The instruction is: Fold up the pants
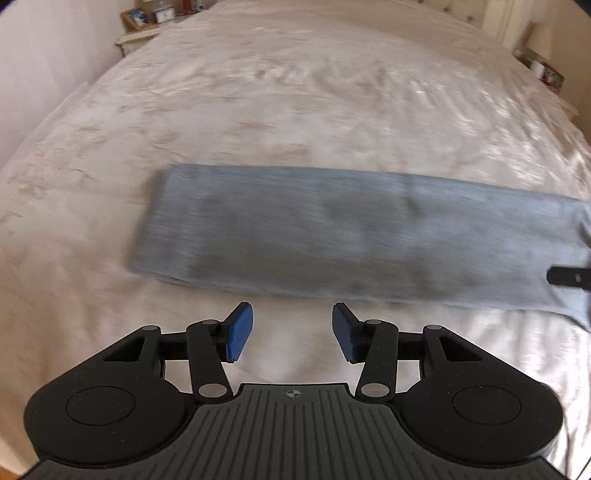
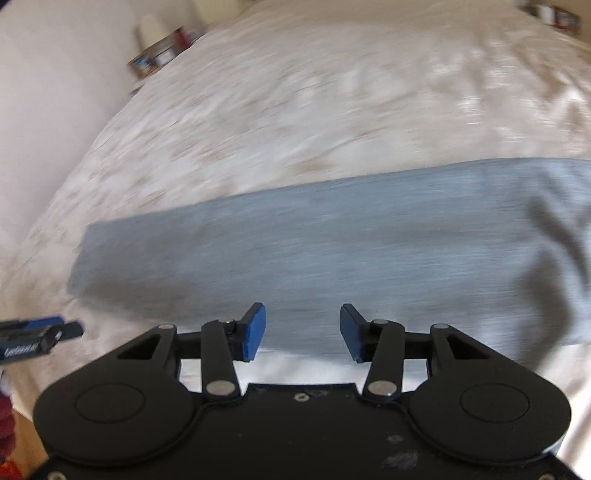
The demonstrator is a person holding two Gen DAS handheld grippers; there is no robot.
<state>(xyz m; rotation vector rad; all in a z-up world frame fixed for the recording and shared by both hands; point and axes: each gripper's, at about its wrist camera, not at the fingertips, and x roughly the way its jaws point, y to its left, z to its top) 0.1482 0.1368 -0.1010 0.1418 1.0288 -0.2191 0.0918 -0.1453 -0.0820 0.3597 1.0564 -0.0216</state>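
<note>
Grey-blue pants [image 1: 332, 236] lie folded lengthwise into one long flat strip across the pale bedspread [image 1: 295, 92]. In the left wrist view my left gripper [image 1: 293, 332] hovers just in front of the strip's near edge, jaws open, nothing between the blue pads. A black finger [image 1: 570, 277] of my right gripper pokes in over the strip's right end. In the right wrist view my right gripper [image 2: 303, 332] stands open above the near edge of the pants [image 2: 332, 258], empty. My left gripper's fingers [image 2: 37, 336] show at the left edge, off the cloth's left end.
The bedspread [image 2: 332, 92] stretches far behind the pants. A nightstand [image 1: 140, 33] with picture frames stands at the back left by a pale wall. Another with a lamp [image 1: 543, 55] stands at the back right. A dark red sleeve [image 2: 5, 424] shows at the lower left.
</note>
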